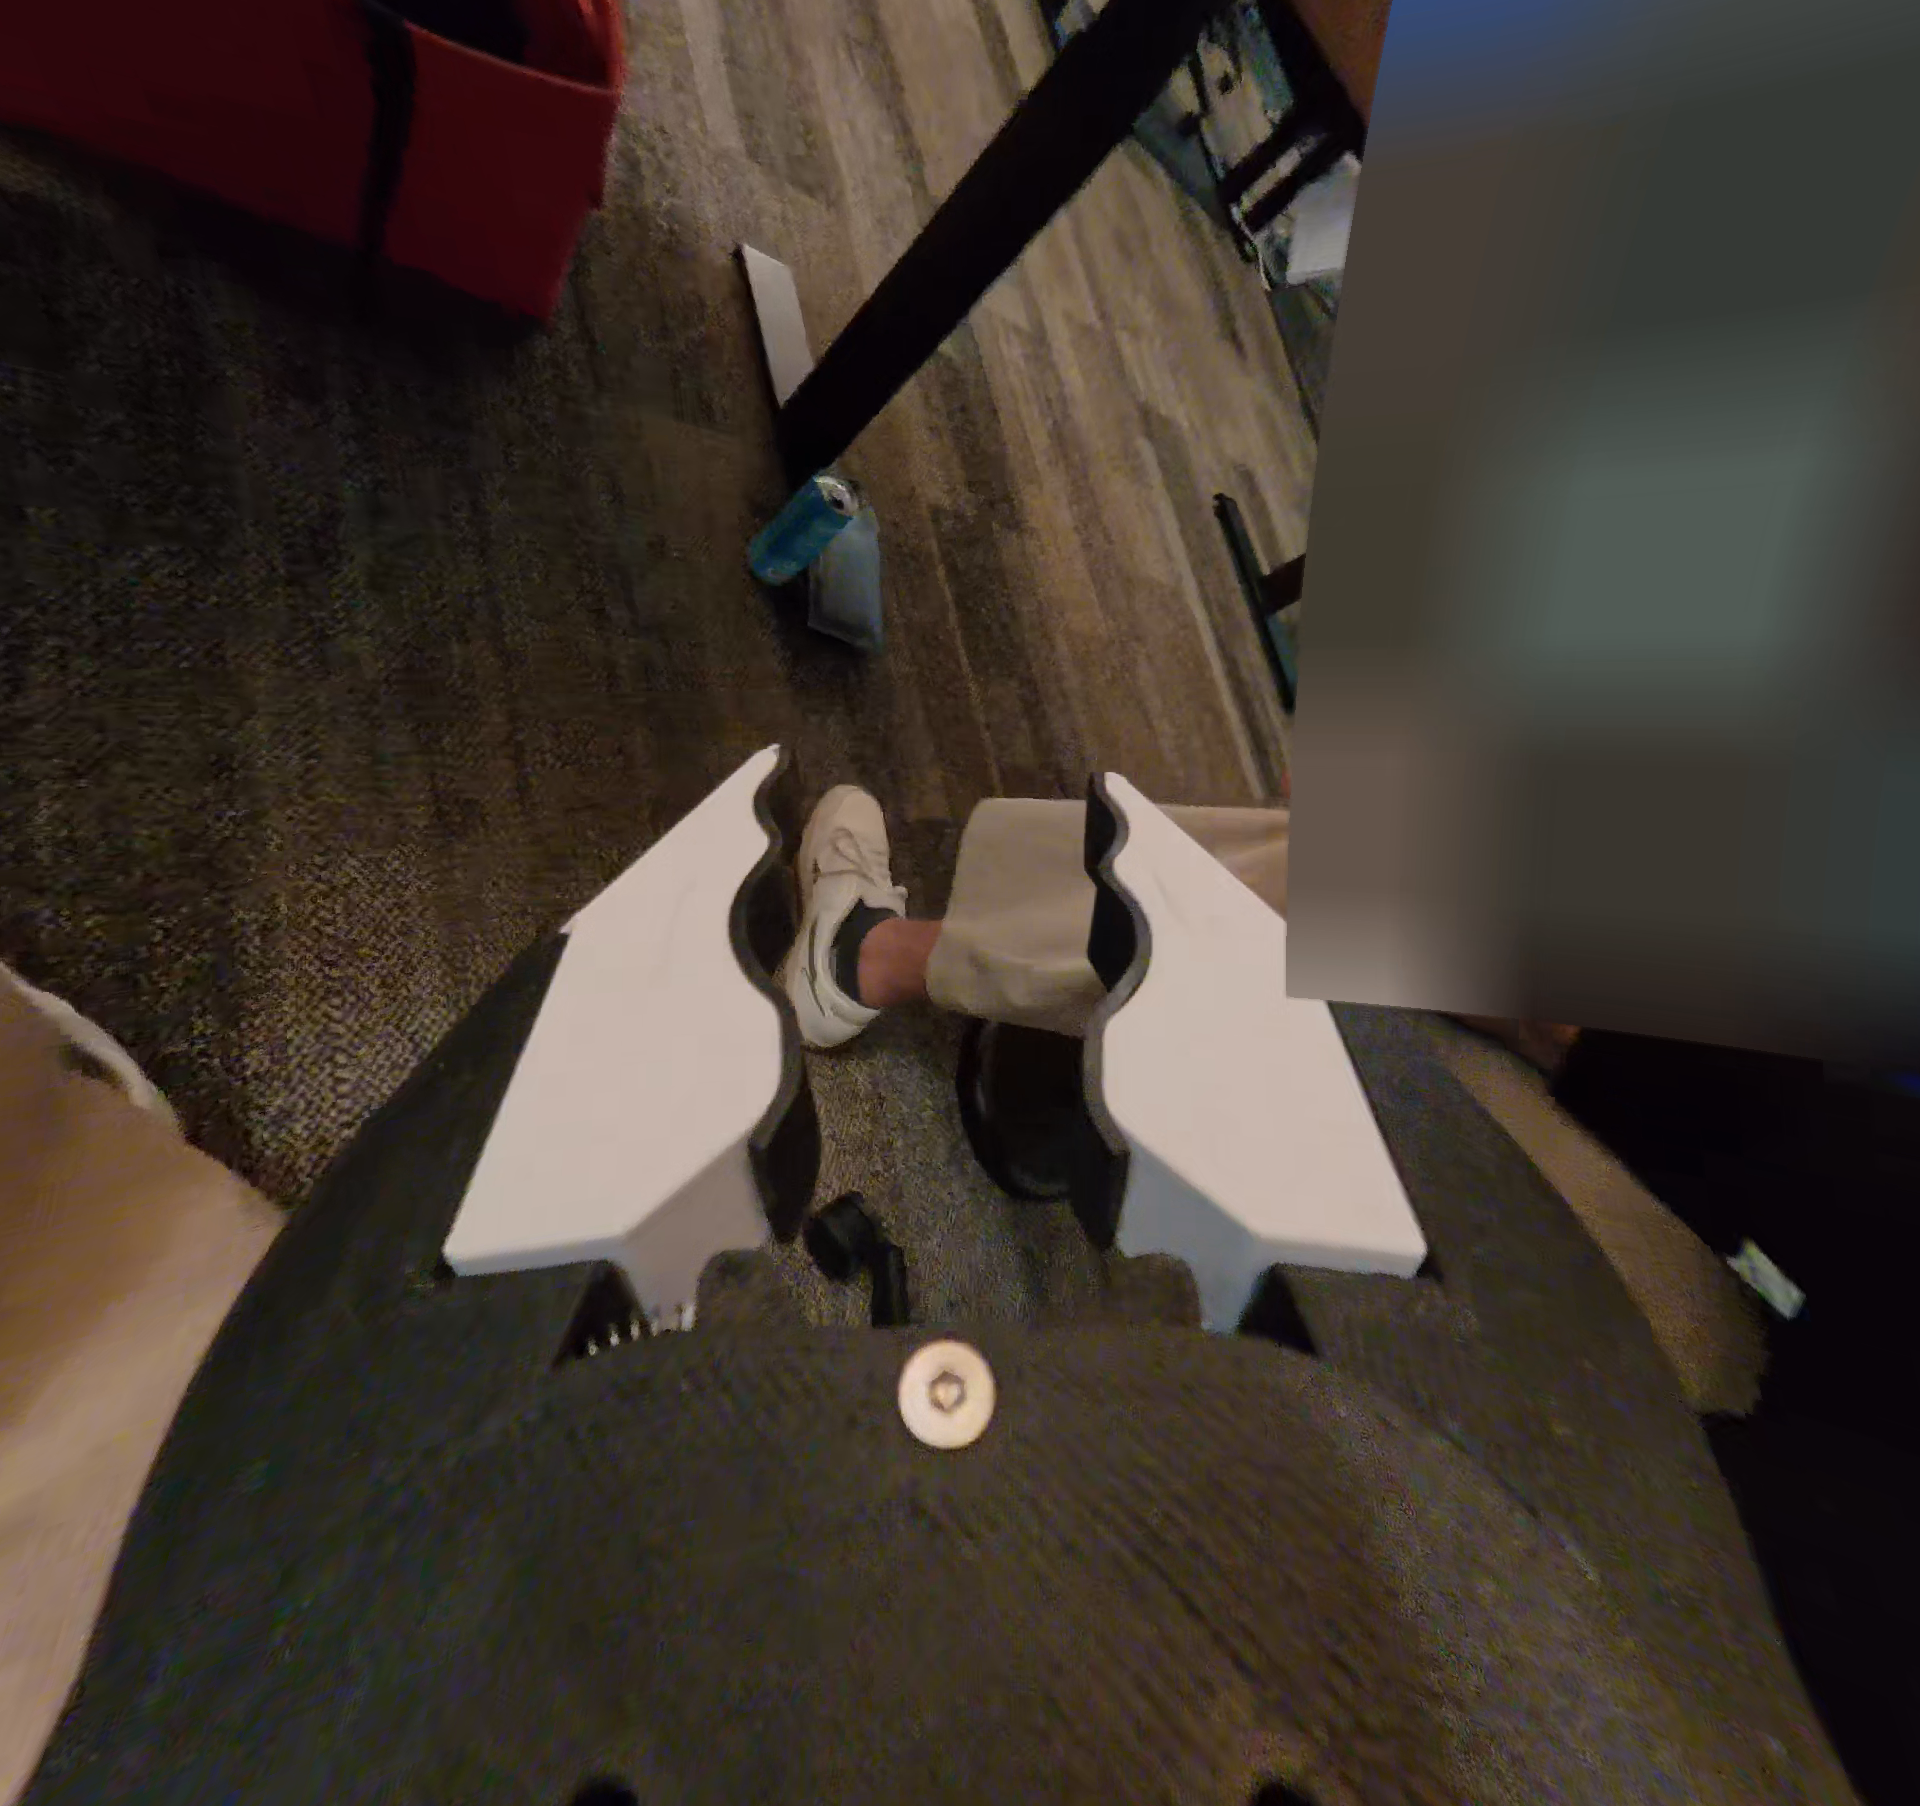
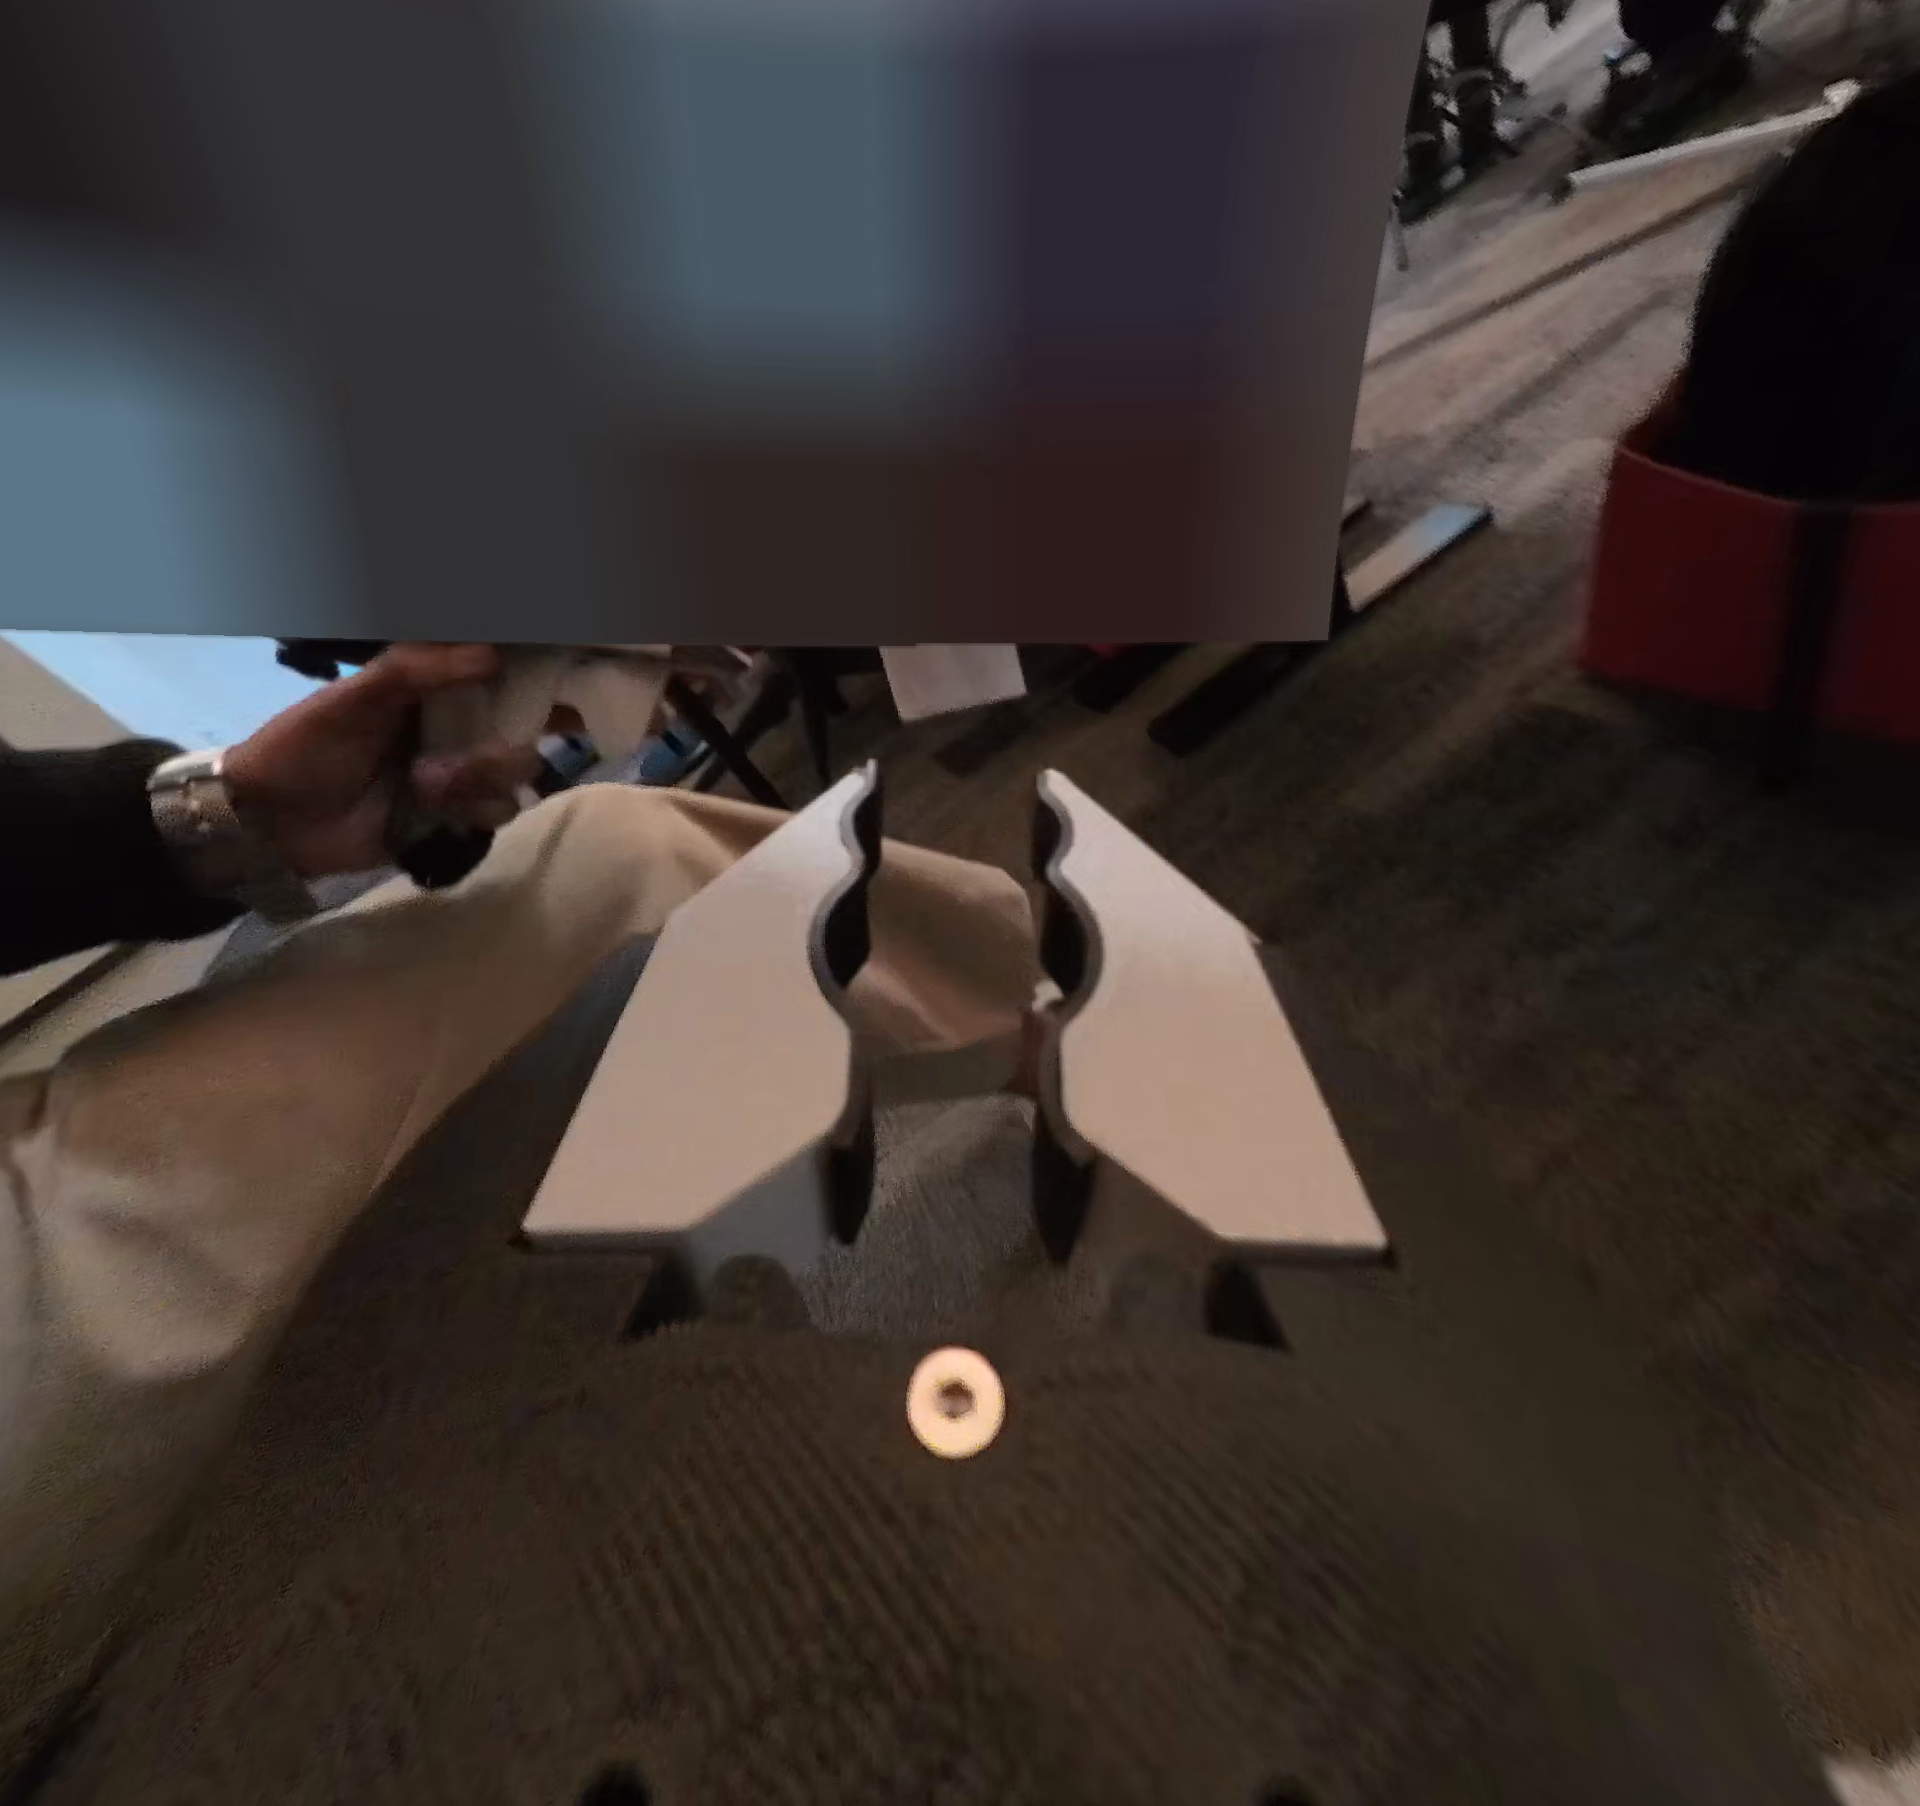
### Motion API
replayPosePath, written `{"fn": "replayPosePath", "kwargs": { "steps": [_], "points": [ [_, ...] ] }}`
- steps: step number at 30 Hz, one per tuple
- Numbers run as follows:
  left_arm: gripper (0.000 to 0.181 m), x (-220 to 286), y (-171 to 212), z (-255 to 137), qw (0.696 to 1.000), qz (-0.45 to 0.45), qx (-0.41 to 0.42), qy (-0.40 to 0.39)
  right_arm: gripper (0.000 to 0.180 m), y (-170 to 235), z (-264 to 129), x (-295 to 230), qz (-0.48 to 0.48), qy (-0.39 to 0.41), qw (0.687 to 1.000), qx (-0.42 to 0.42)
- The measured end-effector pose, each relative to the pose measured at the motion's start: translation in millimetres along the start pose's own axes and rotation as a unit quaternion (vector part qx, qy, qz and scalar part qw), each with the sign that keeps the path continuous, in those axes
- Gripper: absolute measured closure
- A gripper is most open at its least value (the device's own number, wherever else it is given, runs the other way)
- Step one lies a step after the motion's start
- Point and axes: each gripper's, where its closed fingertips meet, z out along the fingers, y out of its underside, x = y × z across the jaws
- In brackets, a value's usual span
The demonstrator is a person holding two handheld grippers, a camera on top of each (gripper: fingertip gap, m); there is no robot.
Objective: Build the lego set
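No lego pieces show in either view. My left gripper (image 1: 935, 790) is open and empty, pointing down at the carpet above a person's white shoe (image 1: 842, 915) and tan trouser leg (image 1: 1013, 915). My right gripper (image 2: 956, 790) is open and empty, held low over the person's tan trouser leg (image 2: 416, 977). In the right wrist view the person's hand (image 2: 353, 769) grips the handle of the other gripper at the left. Large blurred patches cover the right of the left view and the top of the right view.
A red bin stands on the floor (image 1: 312, 73) (image 2: 1756, 593). A black table leg (image 1: 1039, 187) runs diagonally, with a blue can (image 1: 805, 530) at its foot. A black round object (image 1: 1023, 1112) lies on the carpet. Chairs (image 2: 1621, 42) stand far back.
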Motion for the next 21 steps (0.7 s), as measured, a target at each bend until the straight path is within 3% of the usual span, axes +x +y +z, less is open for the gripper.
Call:
{"fn": "replayPosePath", "kwargs": {
  "steps": [6,10,14,17,21],
  "points": [
    [0.128,18.2,22.6,22.7,0.998,0.040,-0.047,0.010,0.150,-22.5,95.8,14.5,-0.016,-0.034,0.999,0.024],
    [0.119,12.1,20.4,48.5,0.999,0.010,-0.038,0.020,0.147,0.4,139.7,36.6,-0.055,-0.019,0.998,-0.019],
    [0.115,-5.4,-13.2,102.2,0.998,0.043,-0.020,0.040,0.144,18.6,143.1,65.3,-0.029,0.009,0.999,-0.041],
    [0.115,-19.0,-23.6,140.4,0.995,0.080,-0.025,0.046,0.144,4.7,134.5,91.6,-0.017,0.036,0.999,-0.026],
    [0.116,-1.9,-18.4,171.1,0.995,0.058,-0.029,0.072,0.144,-21.5,106.5,125.9,0.025,0.074,0.997,-0.010]
  ]
}}
